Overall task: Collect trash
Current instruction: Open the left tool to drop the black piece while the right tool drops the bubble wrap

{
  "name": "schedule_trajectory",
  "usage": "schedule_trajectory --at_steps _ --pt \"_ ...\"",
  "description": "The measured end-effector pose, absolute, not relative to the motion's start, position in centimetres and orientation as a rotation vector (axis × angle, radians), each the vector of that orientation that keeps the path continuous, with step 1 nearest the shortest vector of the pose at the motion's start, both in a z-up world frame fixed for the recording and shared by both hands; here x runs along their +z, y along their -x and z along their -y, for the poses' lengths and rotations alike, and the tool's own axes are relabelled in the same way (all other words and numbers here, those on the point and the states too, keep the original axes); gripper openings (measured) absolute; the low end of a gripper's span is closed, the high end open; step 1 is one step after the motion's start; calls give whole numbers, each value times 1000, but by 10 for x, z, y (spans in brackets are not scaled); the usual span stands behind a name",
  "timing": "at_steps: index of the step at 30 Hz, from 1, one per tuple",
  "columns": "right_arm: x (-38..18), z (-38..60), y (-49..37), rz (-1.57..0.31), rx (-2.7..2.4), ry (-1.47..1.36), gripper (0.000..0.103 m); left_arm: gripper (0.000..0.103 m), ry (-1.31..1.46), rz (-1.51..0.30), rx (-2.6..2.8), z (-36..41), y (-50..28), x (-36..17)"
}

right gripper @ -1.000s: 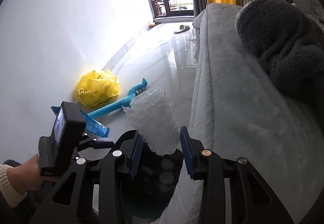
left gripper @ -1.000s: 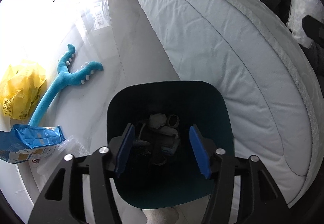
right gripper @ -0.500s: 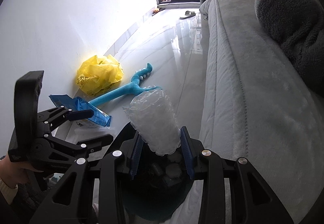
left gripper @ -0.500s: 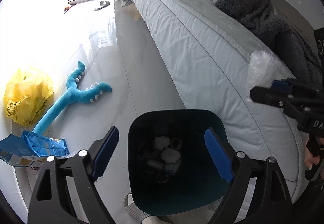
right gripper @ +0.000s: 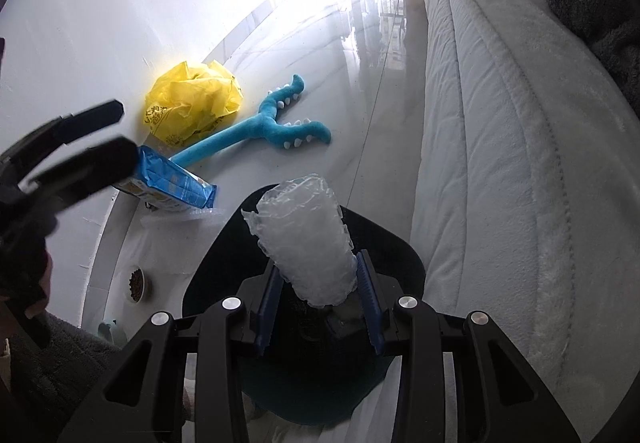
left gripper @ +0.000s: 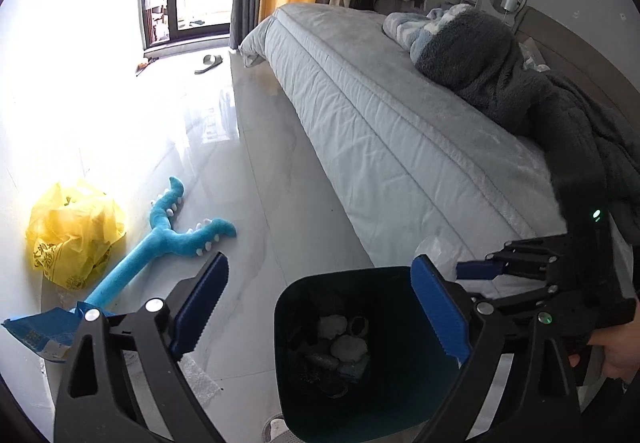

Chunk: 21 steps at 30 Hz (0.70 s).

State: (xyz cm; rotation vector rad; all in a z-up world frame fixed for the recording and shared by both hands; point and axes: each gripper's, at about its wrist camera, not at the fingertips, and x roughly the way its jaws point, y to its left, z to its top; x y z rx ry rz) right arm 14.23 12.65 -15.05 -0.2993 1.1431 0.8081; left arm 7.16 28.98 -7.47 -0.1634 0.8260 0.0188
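**Bubble wrap poised over the bin**

Far to my left, against the white wall, a crumpled yellow plastic bag sits on the glossy floor, with a flat blue snack packet nearer me and a long blue plush toy with white spikes lying between them and the bed. The bag and packet look like trash not yet collected; the toy, I judge, is not.

My left claw hangs above that side, its jaws opening wide with nothing between the blue pads. I read it as free for the next pickup, and the packet is the nearest candidate.

In the middle stands the dark teal plastic trash bin, close beside the bed so both hands can reach it. Crumpled paper and small scraps already lie at its bottom.

My right claw is clamped on a roll of clear bubble wrap, gripping its lower end so the roll sticks out forward, directly over the bin's mouth. Letting go here should drop it in, though the light roll may catch on the rim.

To the right runs the pale grey quilted bed, a dark fleece blanket heaped at its far end.
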Motion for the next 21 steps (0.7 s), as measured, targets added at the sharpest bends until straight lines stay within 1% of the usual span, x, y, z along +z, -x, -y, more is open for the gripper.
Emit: schedule_trajectory --at_steps 4,6,7,8,9,12,16,19,21 --pt "-157 -121 -135 -1177 785 306 39 96 171 -734 25 -286 -63 -46" --pt "-155 -119 -130 -1184 789 303 43 97 157 -699 46 -284 -57 -35" --pt "-153 -117 -127 -1182 796 303 48 97 145 -685 68 -282 -54 -29" --pt "-151 -117 -123 -1176 799 309 56 98 137 -684 82 -281 -52 -26" --pt "-149 -119 -120 -1166 798 320 59 98 127 -683 97 -278 -51 -22" --pt "-140 -116 -108 -1123 784 346 60 98 108 -657 126 -273 -45 -12" --pt "-120 -92 -92 -1068 754 300 61 99 93 -594 150 -263 -32 8" --pt "-96 -68 -79 -992 721 255 73 100 63 -558 173 -249 -18 17" --pt "-76 -49 -74 -942 695 198 75 100 58 -540 177 -242 -8 20"
